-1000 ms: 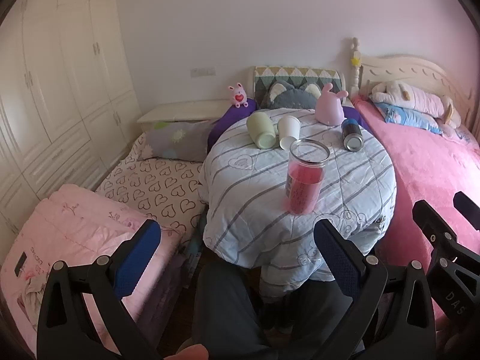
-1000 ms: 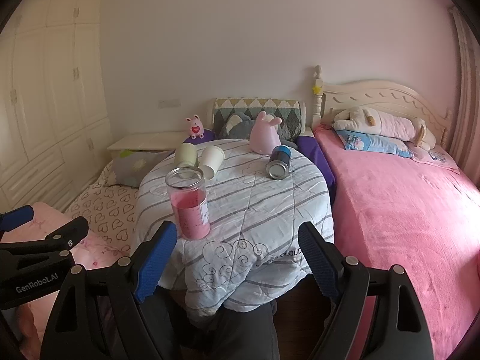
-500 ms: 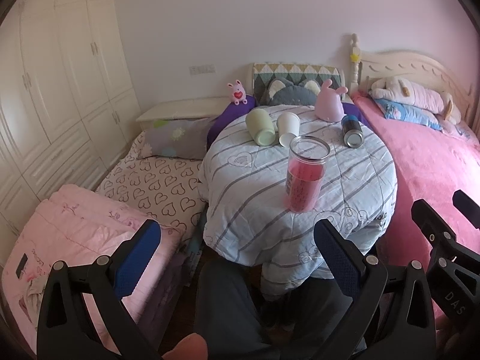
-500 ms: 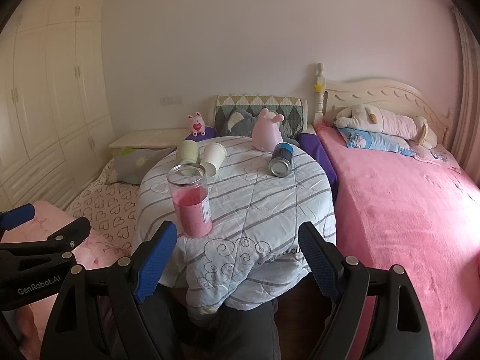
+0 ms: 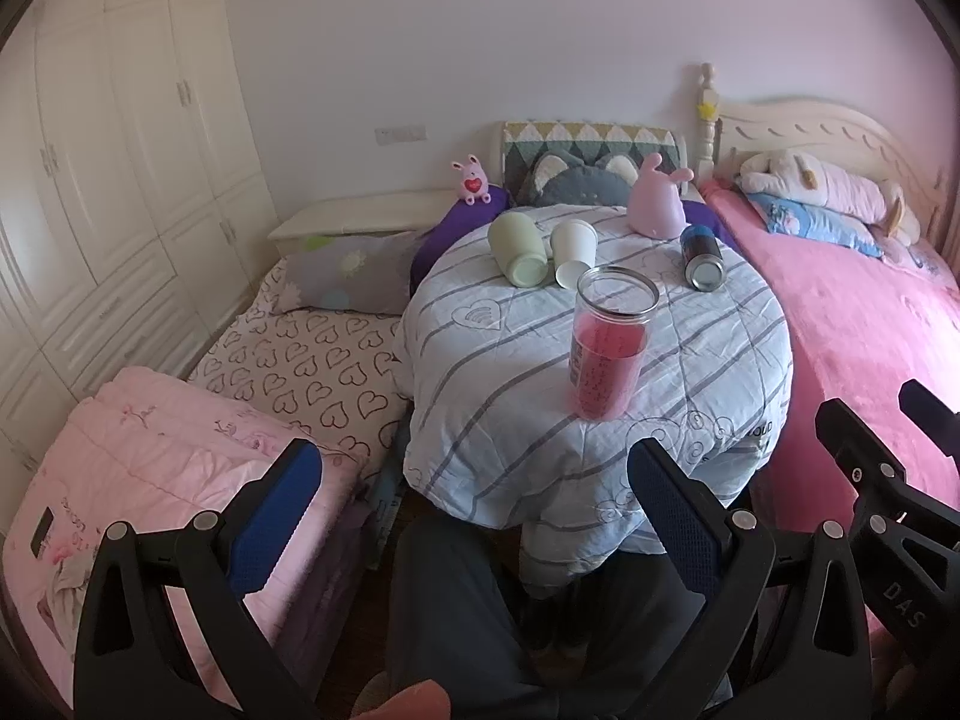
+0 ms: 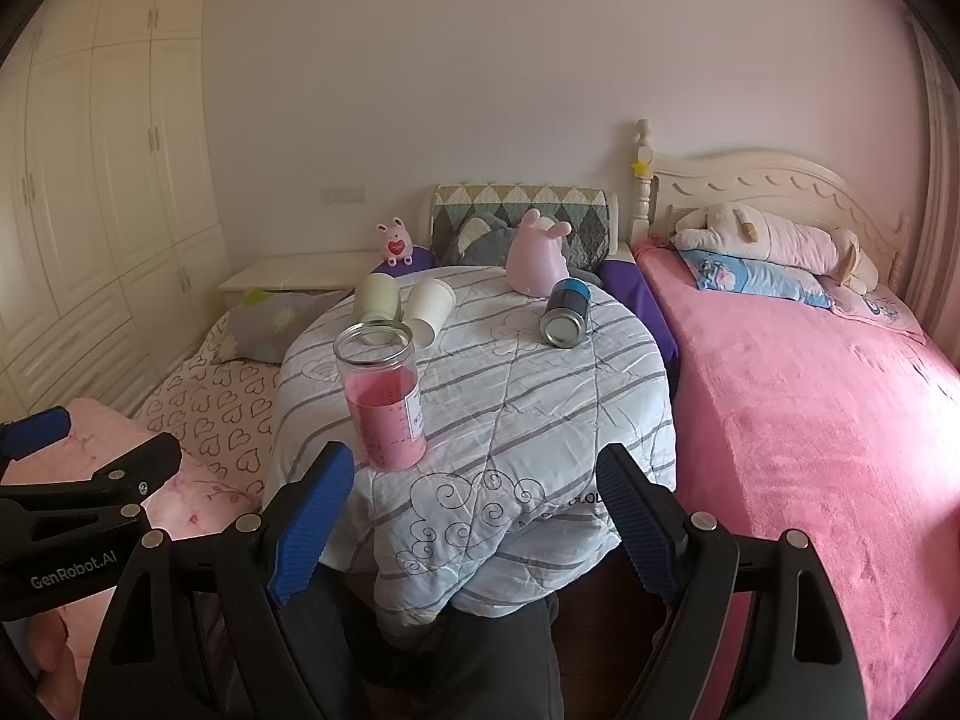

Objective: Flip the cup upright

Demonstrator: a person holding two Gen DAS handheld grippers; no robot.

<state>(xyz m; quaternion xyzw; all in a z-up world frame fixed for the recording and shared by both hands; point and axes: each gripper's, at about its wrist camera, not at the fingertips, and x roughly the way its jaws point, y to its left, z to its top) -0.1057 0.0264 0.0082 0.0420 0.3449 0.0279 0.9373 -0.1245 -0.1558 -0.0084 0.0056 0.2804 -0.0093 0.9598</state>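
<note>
A pale green cup (image 5: 517, 252) (image 6: 377, 298) and a white paper cup (image 5: 571, 252) (image 6: 429, 309) lie on their sides at the far left of a round table under a striped blue quilt (image 5: 510, 372) (image 6: 528, 396). A dark can (image 5: 702, 256) (image 6: 565, 313) lies on its side at the far right. A clear jar with pink contents (image 5: 609, 351) (image 6: 384, 391) stands upright near the front. My left gripper (image 5: 474, 477) and right gripper (image 6: 474, 480) are open and empty, short of the table's front edge.
A pink rabbit figure (image 5: 657, 204) (image 6: 534, 261) stands at the table's back. A pink bed (image 6: 810, 408) lies to the right, a heart-patterned mattress (image 5: 300, 366) and folded pink quilt (image 5: 150, 456) to the left. A person's dark-trousered legs (image 5: 450, 594) show below the grippers.
Both grippers have drifted slightly, so the table sits a little lower in the views. Nothing on the table moved and both grippers stayed open.
</note>
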